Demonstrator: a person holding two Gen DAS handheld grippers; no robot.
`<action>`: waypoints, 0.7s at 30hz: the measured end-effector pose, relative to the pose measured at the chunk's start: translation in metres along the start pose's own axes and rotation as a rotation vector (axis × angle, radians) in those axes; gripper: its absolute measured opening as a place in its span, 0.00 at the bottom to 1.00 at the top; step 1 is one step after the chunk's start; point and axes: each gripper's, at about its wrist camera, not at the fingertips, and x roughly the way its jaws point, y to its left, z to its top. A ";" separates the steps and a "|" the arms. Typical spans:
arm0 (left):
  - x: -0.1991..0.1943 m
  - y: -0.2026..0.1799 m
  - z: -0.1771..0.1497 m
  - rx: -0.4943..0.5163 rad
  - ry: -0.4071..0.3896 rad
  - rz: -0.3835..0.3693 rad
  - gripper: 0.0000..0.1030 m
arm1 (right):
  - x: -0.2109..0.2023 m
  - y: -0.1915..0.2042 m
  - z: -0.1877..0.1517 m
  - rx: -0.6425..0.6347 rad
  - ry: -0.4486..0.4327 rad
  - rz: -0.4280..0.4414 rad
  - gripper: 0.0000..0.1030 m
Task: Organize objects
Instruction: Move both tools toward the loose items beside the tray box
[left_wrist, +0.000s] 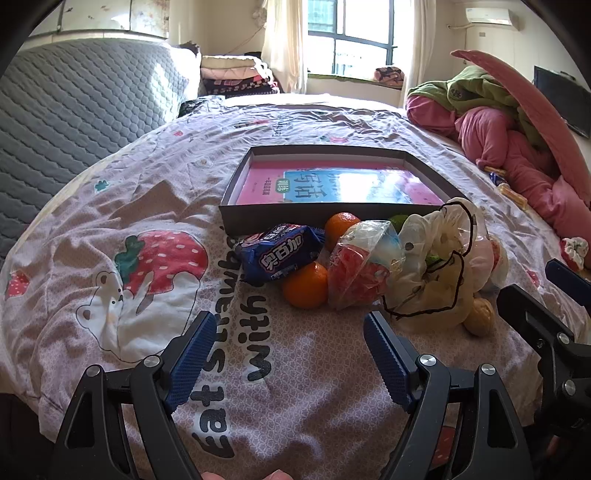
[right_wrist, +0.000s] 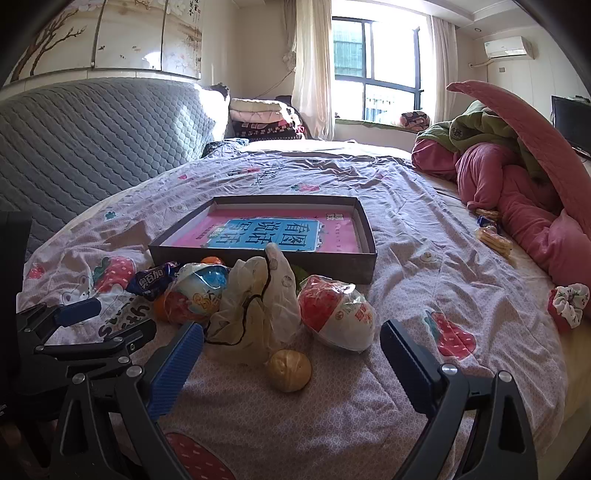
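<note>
Pink strawberry-print bedspread (left_wrist: 147, 192) beneath a bright window (right_wrist: 373, 70).

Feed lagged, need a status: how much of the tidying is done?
Barely begun, by the look of it. The shallow box holds only a pink book. Both tongs, left and right, are open and hold nothing. Left to sort: blue snack pack, oranges, wrapped toy eggs, crumpled bag, walnut.

Sunlit window (right_wrist: 373, 70) behind a bed (right_wrist: 424, 221) with grey headboard (right_wrist: 92, 140).
</note>
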 end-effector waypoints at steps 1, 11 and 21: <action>0.000 0.000 0.000 0.001 0.000 0.000 0.80 | 0.000 0.000 0.000 0.000 0.002 0.001 0.94; 0.000 -0.001 -0.001 0.003 0.004 -0.007 0.80 | 0.002 -0.001 -0.001 -0.002 0.009 -0.002 0.94; 0.001 -0.008 0.002 0.009 -0.001 -0.033 0.80 | 0.004 -0.010 -0.005 0.006 0.034 -0.011 0.94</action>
